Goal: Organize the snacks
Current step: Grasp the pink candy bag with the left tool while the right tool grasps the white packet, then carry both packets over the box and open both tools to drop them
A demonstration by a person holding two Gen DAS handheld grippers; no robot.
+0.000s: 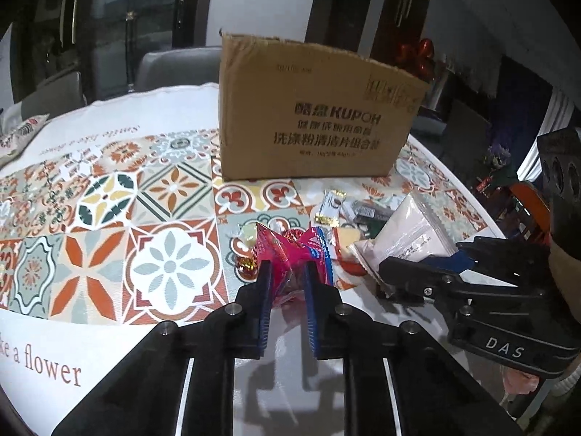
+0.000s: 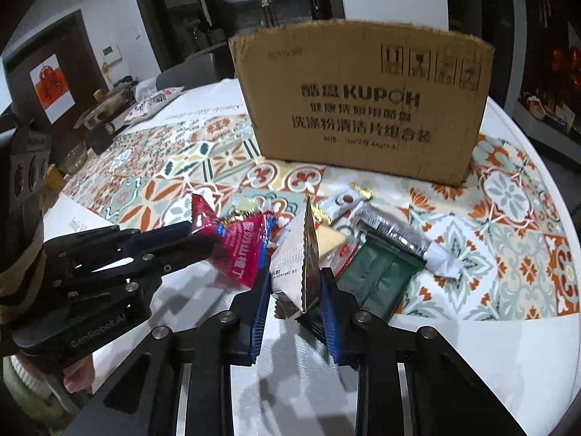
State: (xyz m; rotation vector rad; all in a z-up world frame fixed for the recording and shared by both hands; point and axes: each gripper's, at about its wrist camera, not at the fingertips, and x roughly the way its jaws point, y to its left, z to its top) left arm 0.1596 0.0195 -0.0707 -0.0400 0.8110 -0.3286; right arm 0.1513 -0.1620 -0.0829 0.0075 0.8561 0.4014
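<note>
Dim room, bright overhead light casting sharp shadows on the tablecloth [image 1: 109,330]; fisheye bends edges, corners black.

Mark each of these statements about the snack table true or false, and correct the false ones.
1. The left hand-held gripper is shut on the pink snack packet. True.
2. The right hand-held gripper is open and holds nothing. False: it is shut on the white snack packet.
3. The cardboard box stands behind the snack pile. True.
4. The green packet lies inside the box. False: it lies on the tablecloth.
</note>
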